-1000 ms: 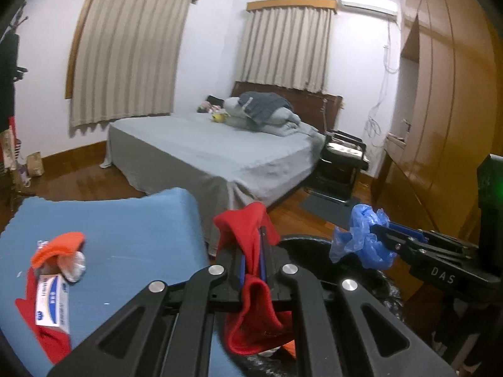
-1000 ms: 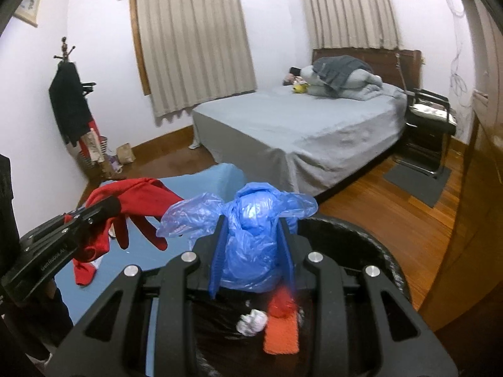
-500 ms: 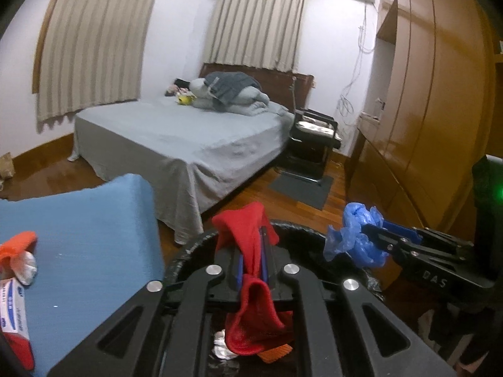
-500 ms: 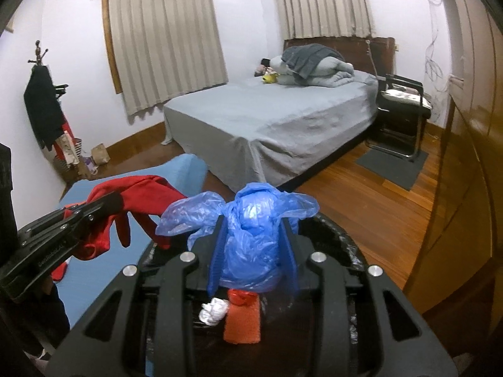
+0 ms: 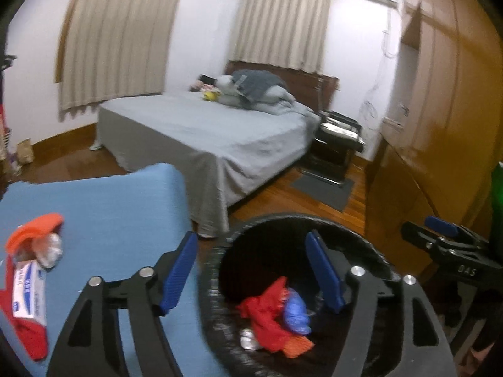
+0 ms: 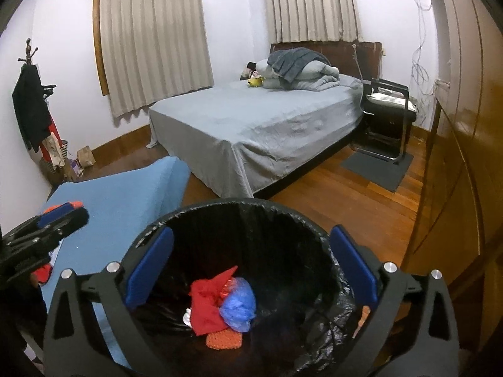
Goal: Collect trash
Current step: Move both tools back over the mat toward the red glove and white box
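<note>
In the left wrist view, the left gripper is held with its jaws spread wide and nothing between them, above the rim of the bin. Inside the bin, at about 6 o'clock, a red cloth and a blue bag are seen lying together. On the blue mat, at 8 o'clock, an orange scrap, a crumpled clear wrapper and a white packet are left, so the task is judged only partly done. In the right wrist view, the right gripper is likewise spread and empty over the bin, whose black liner is seen to hold the red cloth, the blue bag and an orange piece at 6 o'clock.
</note>
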Motion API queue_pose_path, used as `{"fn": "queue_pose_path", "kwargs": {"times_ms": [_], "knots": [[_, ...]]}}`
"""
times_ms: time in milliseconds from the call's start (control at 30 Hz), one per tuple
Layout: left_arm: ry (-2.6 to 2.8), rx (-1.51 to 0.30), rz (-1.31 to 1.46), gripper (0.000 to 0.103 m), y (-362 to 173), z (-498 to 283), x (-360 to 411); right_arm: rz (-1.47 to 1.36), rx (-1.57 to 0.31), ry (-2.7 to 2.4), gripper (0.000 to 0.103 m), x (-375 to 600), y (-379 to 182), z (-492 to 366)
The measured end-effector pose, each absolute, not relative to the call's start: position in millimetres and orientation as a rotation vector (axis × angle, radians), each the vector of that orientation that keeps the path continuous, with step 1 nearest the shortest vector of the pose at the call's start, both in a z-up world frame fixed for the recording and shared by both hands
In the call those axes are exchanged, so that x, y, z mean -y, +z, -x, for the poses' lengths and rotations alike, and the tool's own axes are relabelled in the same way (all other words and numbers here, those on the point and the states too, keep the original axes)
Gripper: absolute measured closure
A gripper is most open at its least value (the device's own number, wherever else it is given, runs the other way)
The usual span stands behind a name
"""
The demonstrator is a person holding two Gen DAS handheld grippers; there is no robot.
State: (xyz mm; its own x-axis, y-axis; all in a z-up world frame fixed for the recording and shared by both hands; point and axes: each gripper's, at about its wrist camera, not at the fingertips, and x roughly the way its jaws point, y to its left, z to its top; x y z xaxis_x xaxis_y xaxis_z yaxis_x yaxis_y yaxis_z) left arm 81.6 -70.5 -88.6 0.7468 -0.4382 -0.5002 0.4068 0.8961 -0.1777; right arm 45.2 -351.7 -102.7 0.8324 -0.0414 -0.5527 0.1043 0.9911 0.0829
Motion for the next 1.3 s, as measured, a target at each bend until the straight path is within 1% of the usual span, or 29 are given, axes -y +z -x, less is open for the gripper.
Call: {"fn": "queue_pose_path", "kwargs": {"times_ms": [33,67,300,800,1067,1300], "knots": [[-0.426,-0.551,0.059,0.024,-87,-81,60,-0.113,-0.582,-0.071,0.006,349,-101,-48],[-0.409,-0.543,0.059,0.023,-86,-80,55,-0.113,-0.580,-0.062,0.006,345,-101,-50],[-0.263,-0.535,0.071,0.023,-87,-77,-2,-0.094,-0.594,0.027,0.005,296,-100,-69],[0.044,-0.561,0.088,0.024,-117,-62,-121,-0.024,-0.626,0.246,0.005,183,-114,-109],[0.145,-0.640,0.125,0.029,-155,-55,-158,0.011,-0.649,0.300,0.005,147,-129,-120],[0.176,-0.717,0.174,0.045,-187,-57,-170,0.031,-0.676,0.324,0.005,122,-145,-124]]}}
